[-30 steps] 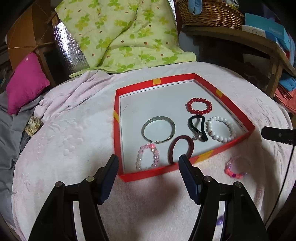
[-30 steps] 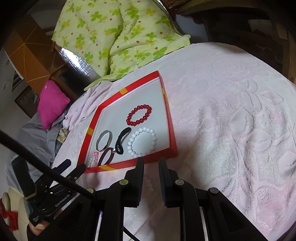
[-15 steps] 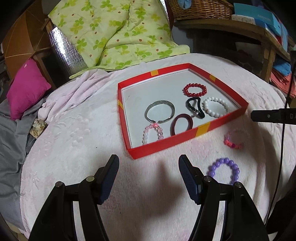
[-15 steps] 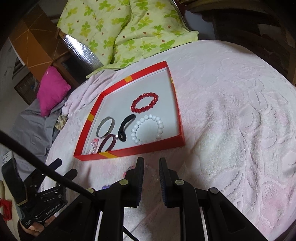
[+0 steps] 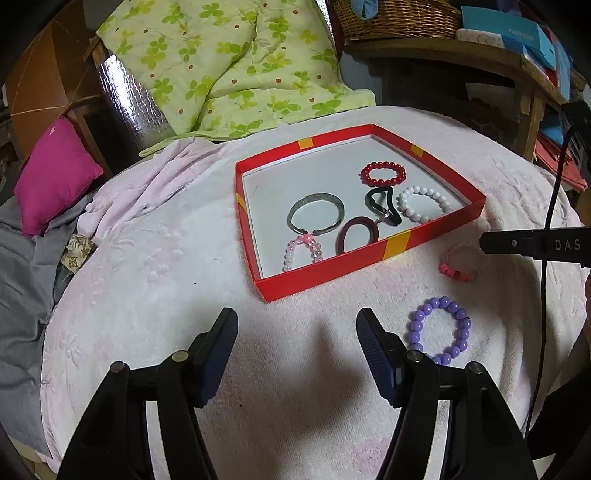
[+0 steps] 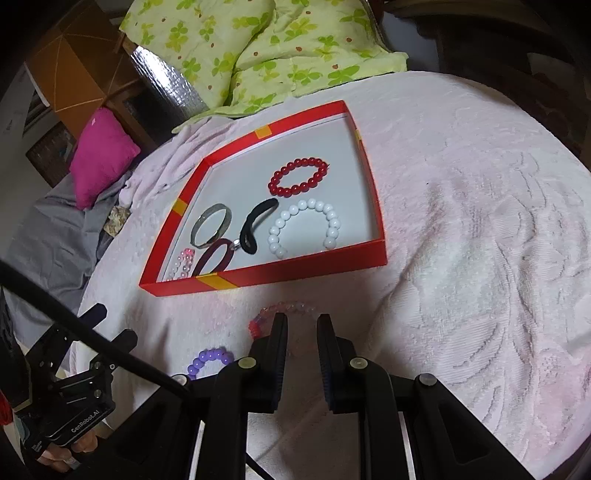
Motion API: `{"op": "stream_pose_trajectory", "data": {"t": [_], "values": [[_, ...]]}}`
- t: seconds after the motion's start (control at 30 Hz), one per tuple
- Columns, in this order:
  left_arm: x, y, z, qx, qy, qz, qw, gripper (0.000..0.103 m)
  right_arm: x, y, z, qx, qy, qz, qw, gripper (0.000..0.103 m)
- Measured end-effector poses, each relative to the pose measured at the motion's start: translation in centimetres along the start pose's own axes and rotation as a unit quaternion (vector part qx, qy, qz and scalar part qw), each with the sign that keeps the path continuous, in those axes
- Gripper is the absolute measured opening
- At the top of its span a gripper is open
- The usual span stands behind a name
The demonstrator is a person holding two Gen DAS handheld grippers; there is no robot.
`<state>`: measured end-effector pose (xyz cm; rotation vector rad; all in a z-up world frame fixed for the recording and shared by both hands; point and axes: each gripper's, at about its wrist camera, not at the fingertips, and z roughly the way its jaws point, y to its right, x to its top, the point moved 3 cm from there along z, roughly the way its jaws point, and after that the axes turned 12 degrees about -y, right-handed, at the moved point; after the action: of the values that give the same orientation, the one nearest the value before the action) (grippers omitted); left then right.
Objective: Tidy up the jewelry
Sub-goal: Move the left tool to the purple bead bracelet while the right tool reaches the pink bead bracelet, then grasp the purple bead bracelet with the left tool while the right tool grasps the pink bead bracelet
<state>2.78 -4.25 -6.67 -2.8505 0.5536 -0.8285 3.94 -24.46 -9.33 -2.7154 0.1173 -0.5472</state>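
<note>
Change since a second ago: both grippers have drawn back from the red tray [image 5: 436,232], which now sits farther off in the left wrist view; a purple bead bracelet [image 5: 439,330] has come into sight on the blanket.
Left gripper [image 5: 295,354]: hovers over the pale pink blanket [image 5: 147,288], fingers spread wide, nothing between them.
Right gripper [image 6: 300,343]: fingers drawn narrow with a slim gap, nothing gripped; tips sit just above a pink-and-clear bead bracelet [image 6: 284,308], which lies on the blanket just outside the tray's near wall.
Purple bead bracelet: on the blanket, outside the tray, just right of the left gripper's right finger; in the right wrist view it shows partly behind the gripper body [image 6: 210,360].
Tray contents: a red bead bracelet [image 5: 383,173] toward the far right; a white bead bracelet [image 5: 423,204] near the right wall; a black hair tie [image 5: 382,205] beside it; a silver bangle [image 5: 316,218] near the middle; a dark maroon hair band [image 5: 356,234] and a pale pink bead bracelet [image 5: 303,253] against the near wall.
Surroundings: a green floral quilt [image 5: 236,66] lies behind the tray, a magenta cushion [image 5: 55,177] off to the left, a wicker basket [image 5: 395,18] on a shelf at the back.
</note>
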Motion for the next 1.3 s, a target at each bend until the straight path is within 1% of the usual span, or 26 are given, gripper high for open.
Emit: {"op": "stream_pose_trajectory", "data": {"t": [0.6,0.9,1.03,1.3], "values": [[0.0,1.1,1.8,-0.004,-0.02,0.021,0.9996,0.068,0.4,-0.2,2.0,0.003,-0.025,-0.002,1.0,0.018],[-0.3,1.1,2.9,-0.02,-0.042,0.018,0.9988,0.068,0.5,-0.4,2.5,-0.009,-0.024,-0.01,1.0,0.019],[-0.4,1.2,2.8,-0.036,-0.046,0.016,0.9982,0.068,0.5,-0.3,2.5,-0.007,-0.027,-0.007,1.0,0.019],[-0.7,3.2,2.4,-0.093,-0.054,0.034,0.9936,0.068,0.5,0.3,2.0,-0.001,-0.042,-0.001,0.999,0.019]]}}
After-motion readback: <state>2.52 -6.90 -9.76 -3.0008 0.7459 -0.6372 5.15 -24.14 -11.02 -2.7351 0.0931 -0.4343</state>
